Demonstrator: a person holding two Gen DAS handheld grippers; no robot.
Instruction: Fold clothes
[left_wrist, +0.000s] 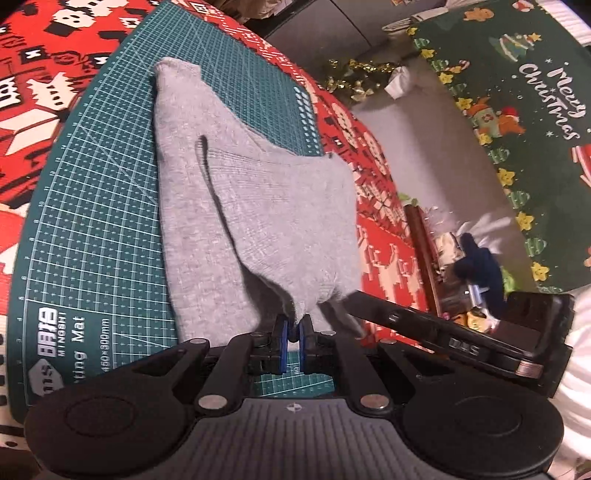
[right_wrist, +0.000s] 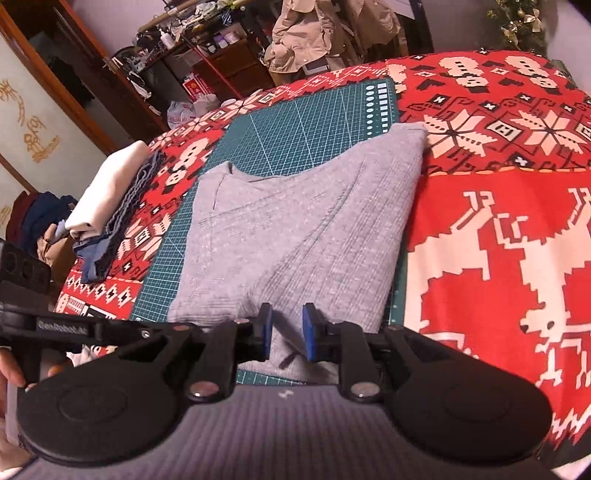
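Grey garment half-folded on the cutting mat

The left gripper pinched a lifted edge of the grey garment; the right gripper hung slightly parted over it, gripping nothing.

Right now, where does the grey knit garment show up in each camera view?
Left wrist view: grey knit garment fills the centre, its near edge pinched and lifted at the bottom.
Right wrist view: it lies centre, reaching the bottom.
Shared landmark: the green cutting mat beneath it.
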